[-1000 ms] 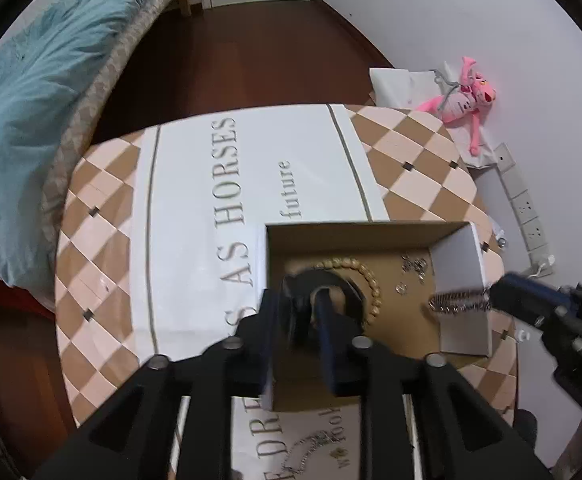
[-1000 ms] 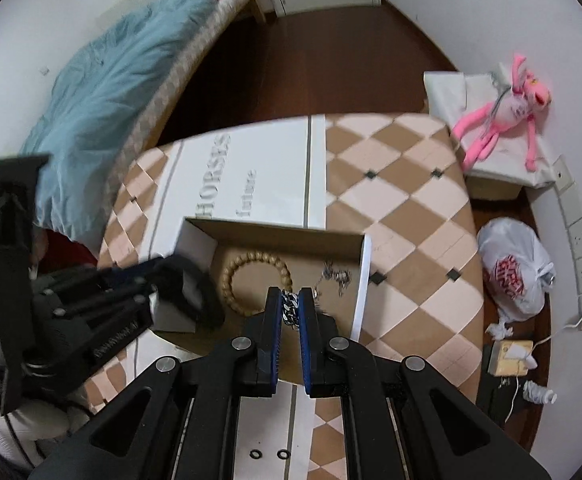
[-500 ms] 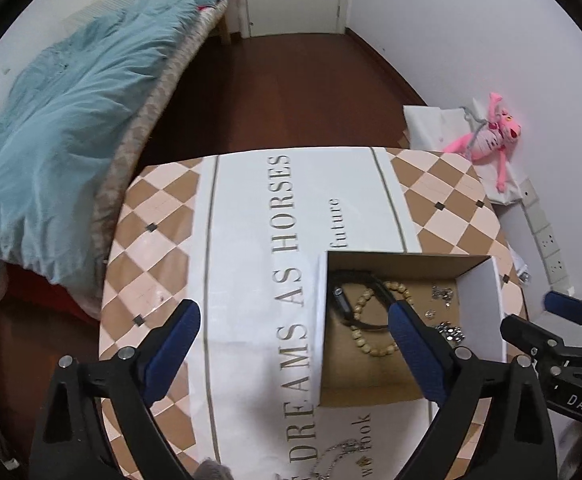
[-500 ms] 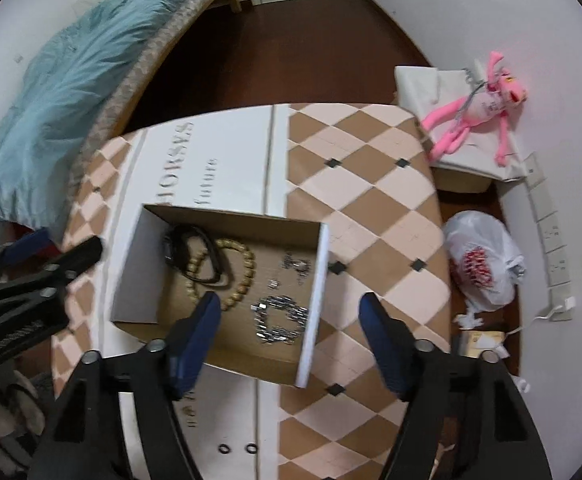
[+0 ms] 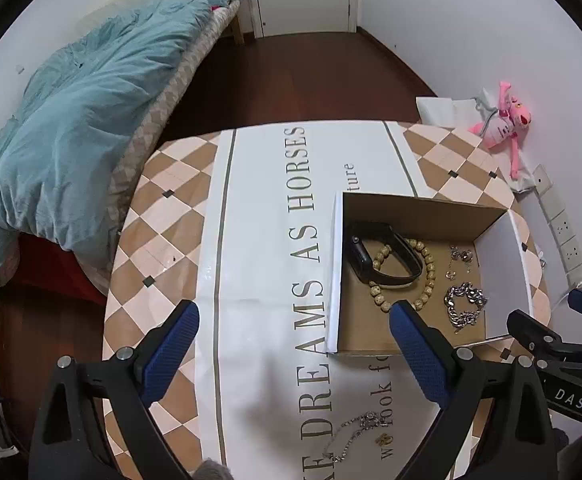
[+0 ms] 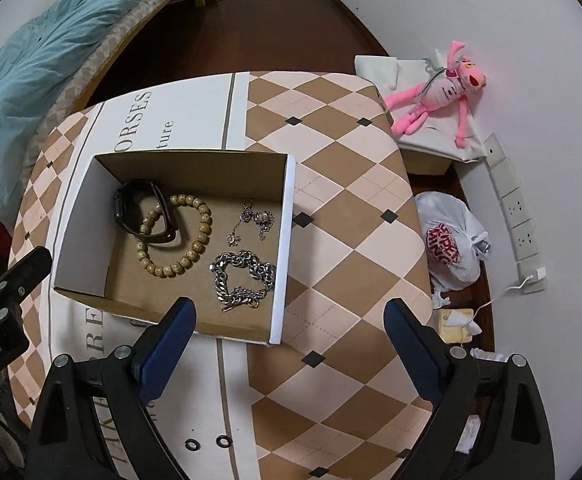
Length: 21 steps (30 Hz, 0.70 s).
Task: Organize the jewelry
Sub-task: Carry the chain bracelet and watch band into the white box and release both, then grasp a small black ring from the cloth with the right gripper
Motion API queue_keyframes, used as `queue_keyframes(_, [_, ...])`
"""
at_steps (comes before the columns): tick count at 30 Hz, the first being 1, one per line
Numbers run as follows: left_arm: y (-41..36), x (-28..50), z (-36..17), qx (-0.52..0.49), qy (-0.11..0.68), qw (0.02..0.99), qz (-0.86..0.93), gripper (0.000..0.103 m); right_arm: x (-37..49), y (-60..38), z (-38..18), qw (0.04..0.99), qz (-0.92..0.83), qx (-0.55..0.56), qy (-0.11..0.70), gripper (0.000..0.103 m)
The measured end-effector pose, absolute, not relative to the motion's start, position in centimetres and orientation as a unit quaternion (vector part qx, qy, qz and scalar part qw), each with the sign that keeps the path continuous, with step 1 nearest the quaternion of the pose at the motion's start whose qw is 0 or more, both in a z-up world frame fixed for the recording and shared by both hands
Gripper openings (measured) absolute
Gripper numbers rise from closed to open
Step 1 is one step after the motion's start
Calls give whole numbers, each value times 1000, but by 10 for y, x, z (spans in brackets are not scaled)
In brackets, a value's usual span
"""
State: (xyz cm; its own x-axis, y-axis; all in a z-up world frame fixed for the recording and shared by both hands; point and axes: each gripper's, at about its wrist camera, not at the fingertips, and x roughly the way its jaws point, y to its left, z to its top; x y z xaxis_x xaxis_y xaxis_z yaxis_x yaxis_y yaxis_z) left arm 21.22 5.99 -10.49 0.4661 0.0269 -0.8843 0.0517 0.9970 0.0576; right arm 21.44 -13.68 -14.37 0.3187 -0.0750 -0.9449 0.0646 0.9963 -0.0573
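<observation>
- We see the left hand-held gripper [image 5: 293,322] tilted steeply down over the worktop [image 5: 159,216], jaws spread wide with nothing between them; its right finger [image 5: 417,354] overlaps the near edge of the cardboard box [image 5: 419,210]
- The right hand-held gripper [image 6: 289,326] also points steeply down, its jaws opening wide and holding nothing, with the near right corner of the box and bare worktop showing between the blue ribbed pads [image 6: 169,340]
- The box is open-topped, brown inside with white outer walls, and stands on a glossy white printed sheet [image 5: 259,208] laid over the brown-and-cream diamond pattern of the worktop
- Inside the box lie a round wooden bead bracelet [image 6: 179,236], a smooth black wristband [image 6: 139,212] overlapping it, a chunky silver chain bracelet [image 6: 243,276] in a loose heap, and small silver earrings [image 6: 255,218] near the far right wall
- A thin silver necklace [image 5: 353,436] lies outside the box on the printed sheet, near the left hand-held gripper
- Two small black rings [image 6: 207,443] lie side by side on the sheet below the right hand-held gripper
</observation>
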Motion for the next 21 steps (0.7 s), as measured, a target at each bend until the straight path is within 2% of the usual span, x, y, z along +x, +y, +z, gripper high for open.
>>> queue_keyframes(17, [58,172,-42,32,470,882,-14,97,168,-132,-63,861,-46,17,507,96])
queue_keyframes(21, [65,159,-38,28,474,880,5,97,148,-133,-59,862,-37,31,504,96])
